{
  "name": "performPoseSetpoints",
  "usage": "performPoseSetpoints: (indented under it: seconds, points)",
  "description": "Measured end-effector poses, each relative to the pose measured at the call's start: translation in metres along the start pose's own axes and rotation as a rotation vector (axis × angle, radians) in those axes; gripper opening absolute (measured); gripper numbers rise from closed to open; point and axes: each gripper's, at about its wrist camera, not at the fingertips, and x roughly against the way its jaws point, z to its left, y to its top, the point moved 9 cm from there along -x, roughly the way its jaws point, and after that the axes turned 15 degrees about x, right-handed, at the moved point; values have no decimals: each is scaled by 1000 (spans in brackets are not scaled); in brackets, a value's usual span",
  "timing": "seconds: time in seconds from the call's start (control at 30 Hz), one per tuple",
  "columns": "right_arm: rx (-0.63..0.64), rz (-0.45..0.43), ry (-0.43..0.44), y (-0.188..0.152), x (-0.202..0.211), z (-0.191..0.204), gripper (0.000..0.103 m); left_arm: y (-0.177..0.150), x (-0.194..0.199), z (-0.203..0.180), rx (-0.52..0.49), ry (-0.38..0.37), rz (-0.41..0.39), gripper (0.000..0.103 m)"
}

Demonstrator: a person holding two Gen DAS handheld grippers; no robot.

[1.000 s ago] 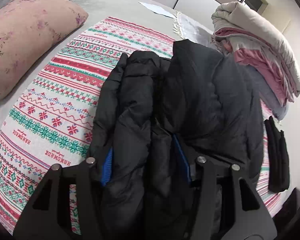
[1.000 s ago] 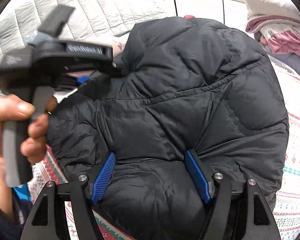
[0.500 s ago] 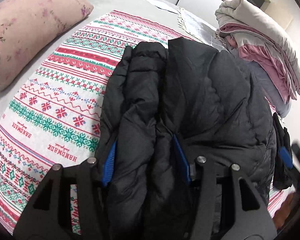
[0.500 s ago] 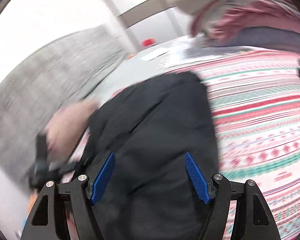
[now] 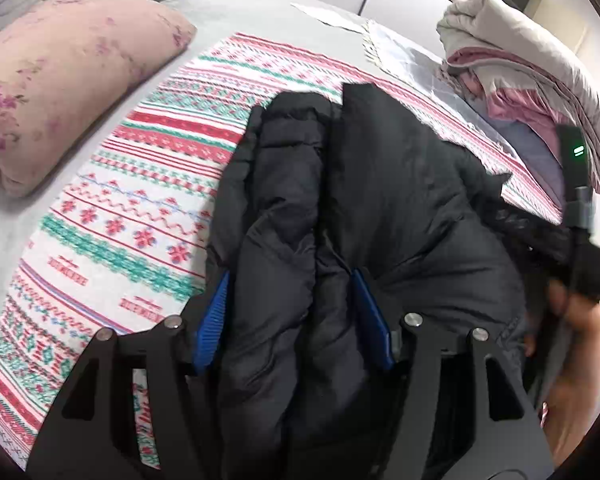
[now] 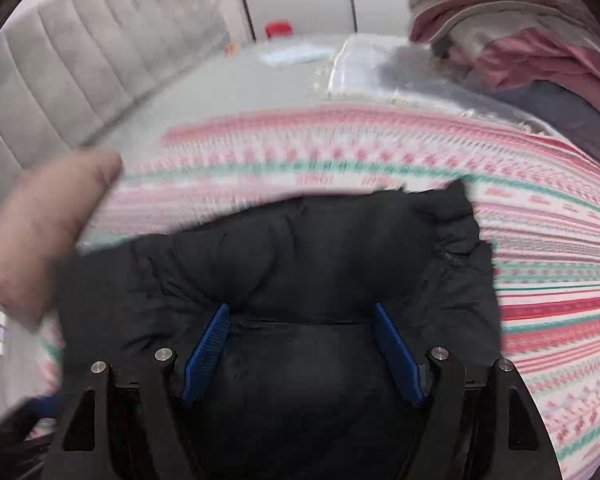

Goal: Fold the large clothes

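Observation:
A black puffer jacket [image 5: 380, 208] lies bunched on a red, green and white patterned blanket [image 5: 148, 184] on the bed. My left gripper [image 5: 292, 312] is closed on a thick fold of the jacket between its blue pads. My right gripper [image 6: 300, 344] also has a thick fold of the jacket [image 6: 300, 248] between its blue pads; that view is motion-blurred. The right gripper's body and the holding hand [image 5: 576, 280] show at the right edge of the left wrist view.
A pink floral pillow [image 5: 60, 92] lies at the left. A stack of folded bedding [image 5: 520, 80] sits at the back right. A grey padded headboard [image 6: 80, 60] runs along the far left. A red-capped object [image 6: 278, 30] stands at the far end.
The right gripper swung round with its fold of jacket and now faces along the bed. It has come in beside the left gripper. The jacket has shifted slightly.

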Motion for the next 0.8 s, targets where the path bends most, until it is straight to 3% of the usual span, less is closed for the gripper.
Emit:
performPoseSetpoints:
  seconds: [0.17,0.3,0.43,0.6,0.73,0.8]
  points:
    - [26,34,-42,-9,-16,2,76,-1,-6,2,16,-7,25,65]
    - [24,0,-28,-8,-7,3,76,-4,-9,1,-12,13,34,65]
    - [-44,-68,24,-21,50,-1,76,-6,-10,4,8,-5,55,65]
    - [-56,-161,79,-69,130,-3,76,-6,-3,2,-8,14,54,65]
    - [-66,-141,111,-104,138,-5,76,-3,13,2,9,-20,50,65]
    - [-87,-148,117,-118,134,-7,76,6,41,1,41,-87,-24,65]
